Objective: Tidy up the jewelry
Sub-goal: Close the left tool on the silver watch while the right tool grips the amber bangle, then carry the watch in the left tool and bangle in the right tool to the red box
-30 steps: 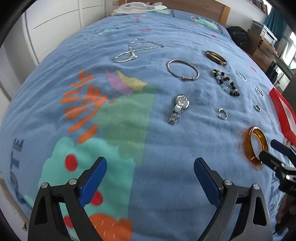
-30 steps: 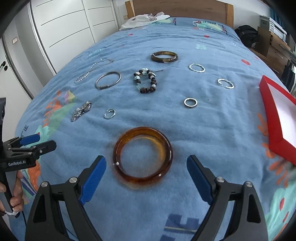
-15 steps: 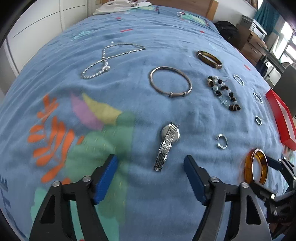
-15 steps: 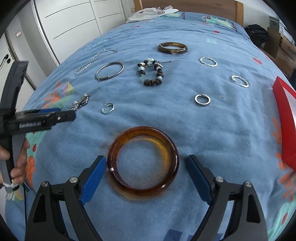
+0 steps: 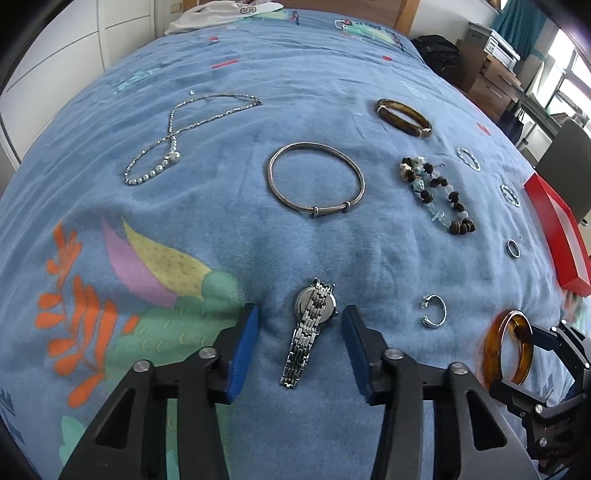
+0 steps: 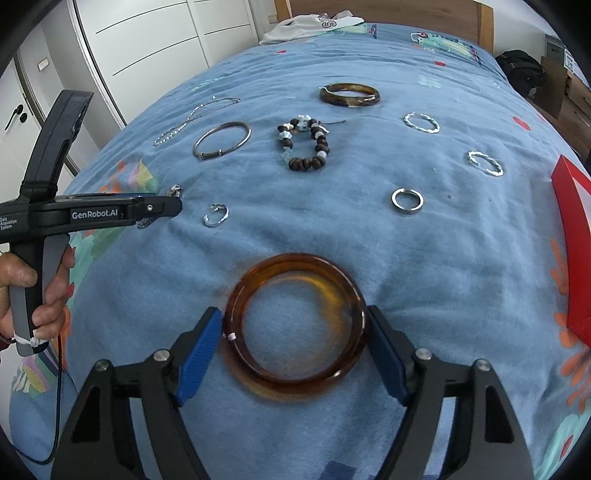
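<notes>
Jewelry lies spread on a blue bedspread. My left gripper (image 5: 299, 350) is open, its blue pads on either side of a silver watch (image 5: 312, 325), not touching it. My right gripper (image 6: 295, 354) has its pads against both sides of an amber bangle (image 6: 295, 325), which looks slightly lifted and blurred; the bangle also shows in the left wrist view (image 5: 509, 350). Further off lie a silver bangle (image 5: 316, 181), a bead bracelet (image 6: 304, 146), a dark bangle (image 6: 349, 94), a necklace (image 5: 184, 129) and small silver rings (image 6: 407, 200). A red tray (image 6: 572, 240) lies at the right.
An open silver ring (image 5: 434, 314) lies between the watch and the amber bangle. White clothing (image 6: 310, 24) lies at the wooden headboard. White wardrobes (image 6: 147, 48) stand to the left, and a black bag (image 6: 521, 66) and boxes to the right of the bed.
My left gripper moved forward over the watch and narrowed around it. My right gripper moved in and closed onto the amber bangle, which was lying free between the open jaws before.
</notes>
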Demonstrator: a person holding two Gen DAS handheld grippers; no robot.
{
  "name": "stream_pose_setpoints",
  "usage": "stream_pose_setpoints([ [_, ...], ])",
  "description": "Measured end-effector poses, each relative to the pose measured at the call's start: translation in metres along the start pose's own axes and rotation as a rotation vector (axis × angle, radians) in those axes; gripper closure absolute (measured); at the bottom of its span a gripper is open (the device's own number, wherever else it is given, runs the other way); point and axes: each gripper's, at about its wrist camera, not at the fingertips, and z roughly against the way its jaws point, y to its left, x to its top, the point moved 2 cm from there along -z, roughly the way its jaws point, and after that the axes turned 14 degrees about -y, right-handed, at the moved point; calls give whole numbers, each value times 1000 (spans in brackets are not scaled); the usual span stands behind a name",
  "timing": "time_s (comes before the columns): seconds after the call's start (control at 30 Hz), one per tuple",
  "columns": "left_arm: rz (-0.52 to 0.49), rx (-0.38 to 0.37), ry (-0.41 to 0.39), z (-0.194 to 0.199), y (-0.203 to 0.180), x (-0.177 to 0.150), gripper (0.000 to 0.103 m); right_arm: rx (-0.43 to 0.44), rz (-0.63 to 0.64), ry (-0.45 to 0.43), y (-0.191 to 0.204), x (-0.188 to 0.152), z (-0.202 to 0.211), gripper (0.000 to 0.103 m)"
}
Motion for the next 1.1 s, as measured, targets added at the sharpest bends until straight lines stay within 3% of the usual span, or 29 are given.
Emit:
stream_pose_setpoints([
  [0.13,-3,-13,2,0,-3,-2,80,11,-8,-1,1,-1,1,27],
  [0.53,63,-52,-12,22,-1,-8,80,24,-13,-14,1,2,14,28],
  [0.83,82,-47,-44,65,-4,-13,80,33,-25,-75,-1,14,47,28],
  [1.1,17,-99,-73,95,-56,1,80,-34,-50,-144,-37,24,98,28],
])
